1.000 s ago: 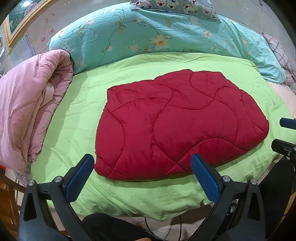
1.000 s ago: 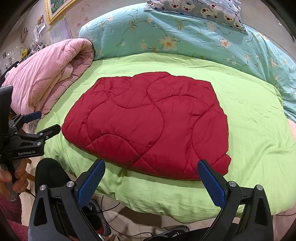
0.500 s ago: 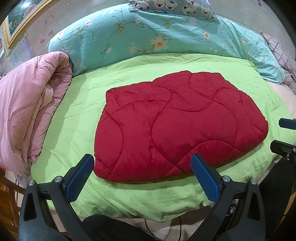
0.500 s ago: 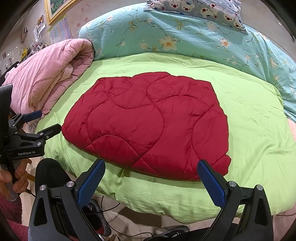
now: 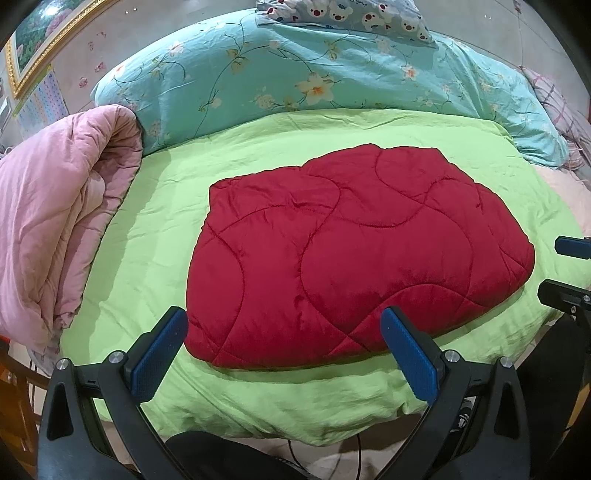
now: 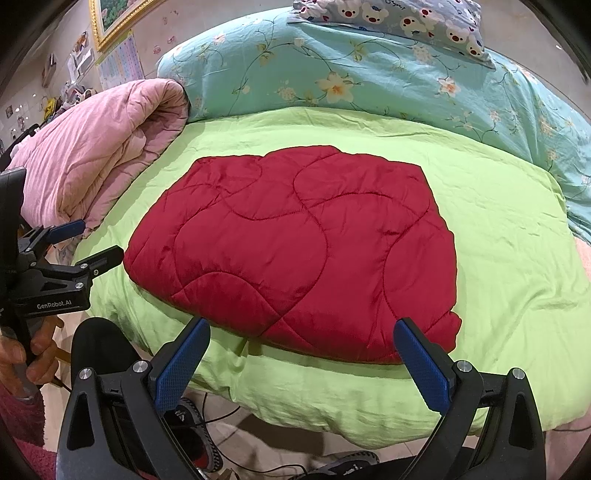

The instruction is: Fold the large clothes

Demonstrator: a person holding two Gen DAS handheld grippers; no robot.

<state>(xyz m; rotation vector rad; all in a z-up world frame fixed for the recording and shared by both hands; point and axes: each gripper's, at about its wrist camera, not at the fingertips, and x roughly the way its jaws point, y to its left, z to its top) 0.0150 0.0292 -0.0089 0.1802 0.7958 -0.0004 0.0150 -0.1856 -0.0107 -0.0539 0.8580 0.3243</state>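
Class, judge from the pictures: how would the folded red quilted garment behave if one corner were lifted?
The red quilted garment looks puffy and soft, so it would probably droop and unfold. Its sheen hints at slippery fabric, which might slide on the green sheet. Padding suggests it is light for its bulk.

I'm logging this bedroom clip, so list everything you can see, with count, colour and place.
Quilted red padded garment: one, red, folded flat mid-bed.
Lime green bedsheet: one, green, under it.
Pink quilted comforter: one, pink, bundled at left.
Floral turquoise duvet: one, turquoise, far side.
Bear-print pillow: one, grey-blue, on the duvet.
Gold-framed picture: one, wall, upper left.
Left gripper: open, empty, before the near edge.
Right gripper: open, empty.
Hand: one, holding the left gripper's handle.
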